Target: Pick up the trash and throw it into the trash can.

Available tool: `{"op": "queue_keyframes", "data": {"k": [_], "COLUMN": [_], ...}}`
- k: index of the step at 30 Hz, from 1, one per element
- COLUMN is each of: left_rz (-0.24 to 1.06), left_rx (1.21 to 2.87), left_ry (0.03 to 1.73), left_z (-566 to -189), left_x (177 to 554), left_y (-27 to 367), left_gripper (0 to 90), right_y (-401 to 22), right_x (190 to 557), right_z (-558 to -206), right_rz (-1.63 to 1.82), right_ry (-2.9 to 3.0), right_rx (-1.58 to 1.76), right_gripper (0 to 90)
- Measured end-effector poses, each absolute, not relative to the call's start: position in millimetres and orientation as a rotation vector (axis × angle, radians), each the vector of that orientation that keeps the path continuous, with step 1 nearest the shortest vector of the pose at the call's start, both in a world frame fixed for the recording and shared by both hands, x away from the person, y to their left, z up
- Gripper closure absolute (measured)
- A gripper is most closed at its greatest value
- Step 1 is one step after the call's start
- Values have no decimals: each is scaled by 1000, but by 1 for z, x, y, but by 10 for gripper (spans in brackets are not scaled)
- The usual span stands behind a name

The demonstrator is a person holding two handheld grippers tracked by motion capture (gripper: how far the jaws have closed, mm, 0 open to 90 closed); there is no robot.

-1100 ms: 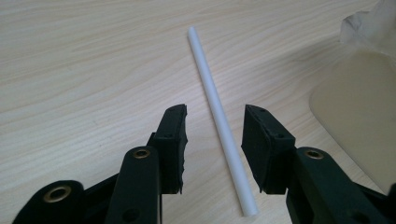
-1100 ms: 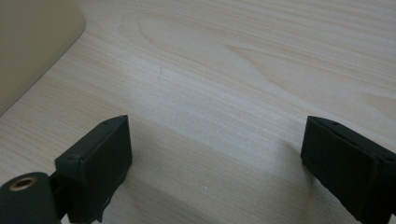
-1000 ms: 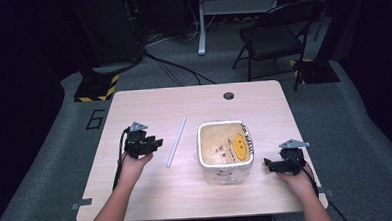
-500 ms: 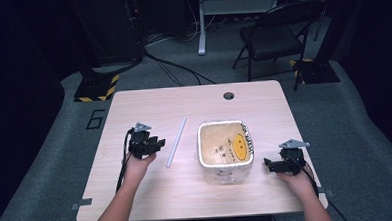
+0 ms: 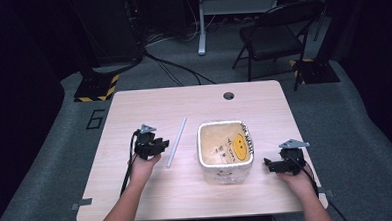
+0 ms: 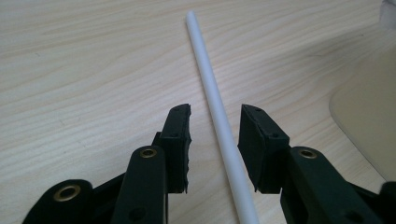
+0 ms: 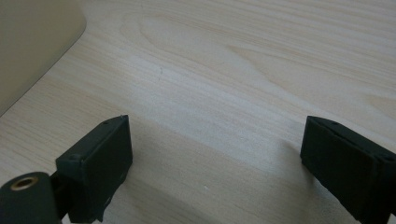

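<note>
My left tongs (image 6: 214,122) straddle the white rod (image 6: 215,103), jaws just closing in, narrow, gaps on both sides, pads not yet pressing. Rod lies flat on the surface (image 5: 187,196), just left of the white tub (image 5: 225,150). My right tongs (image 7: 215,154) stand wide over bare wood, right of the tub.

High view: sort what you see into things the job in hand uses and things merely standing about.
In use: thin white plastic rod; left tongs, astride it, not yet pressing; square cream plastic tub.
Standing about: right tongs, open; black folding chair.
</note>
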State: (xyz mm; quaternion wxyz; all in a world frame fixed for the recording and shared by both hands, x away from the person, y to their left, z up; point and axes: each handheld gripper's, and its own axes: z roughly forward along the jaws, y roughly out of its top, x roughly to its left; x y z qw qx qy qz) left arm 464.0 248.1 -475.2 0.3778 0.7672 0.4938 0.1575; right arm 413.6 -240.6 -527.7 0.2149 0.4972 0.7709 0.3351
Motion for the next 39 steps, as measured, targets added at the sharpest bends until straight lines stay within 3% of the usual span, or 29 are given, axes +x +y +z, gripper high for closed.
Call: {"op": "queue_keyframes", "data": {"k": [39], "left_rz": [424], "left_rx": [2052], "left_ry": [1250], "left_z": [-516], "left_x": [471], "left_y": [217], "left_gripper": [743], "right_y": [-240], "right_x": [414], "right_z": [-528], "right_rz": [932], "right_ry": [2137], "right_rx": [1380], "right_gripper": [86]}}
